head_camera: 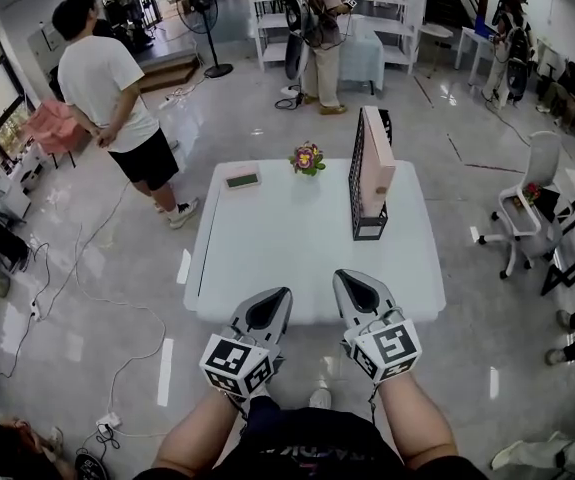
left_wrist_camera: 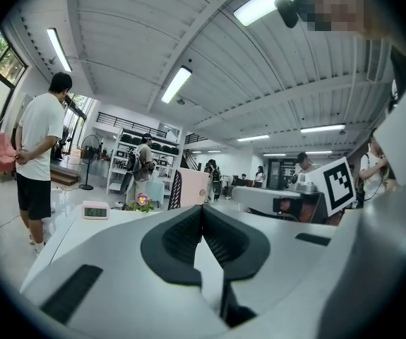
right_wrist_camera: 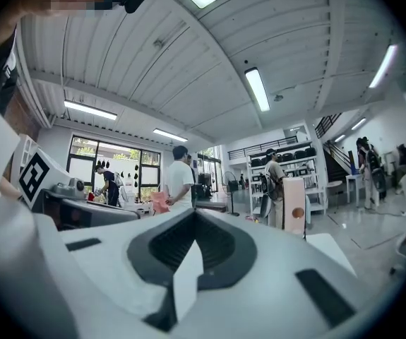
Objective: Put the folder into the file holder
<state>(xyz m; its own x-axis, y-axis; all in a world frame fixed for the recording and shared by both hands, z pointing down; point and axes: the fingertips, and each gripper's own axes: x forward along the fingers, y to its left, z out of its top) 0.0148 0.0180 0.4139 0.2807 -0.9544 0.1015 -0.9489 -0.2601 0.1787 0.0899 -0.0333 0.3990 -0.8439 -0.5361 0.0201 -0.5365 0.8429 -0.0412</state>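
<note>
A pink folder (head_camera: pixel 376 163) stands upright inside the black mesh file holder (head_camera: pixel 368 226) on the right side of the white table (head_camera: pixel 267 238). Both my grippers hover side by side over the table's near edge, well short of the holder. The left gripper (head_camera: pixel 281 292) is shut with nothing in it, and so is the right gripper (head_camera: pixel 343 276). In the left gripper view the closed tips (left_wrist_camera: pixel 203 210) point toward the folder (left_wrist_camera: pixel 192 187) far ahead. The right gripper view shows its tips (right_wrist_camera: pixel 195 214) together and the folder (right_wrist_camera: pixel 294 203) off to the right.
A small digital clock (head_camera: pixel 242 180) and a potted flower (head_camera: pixel 307 158) sit near the table's far edge. One person (head_camera: pixel 112 88) stands left of the table, another (head_camera: pixel 317 28) behind it. An office chair (head_camera: pixel 527 198) is at the right. Cables lie on the floor.
</note>
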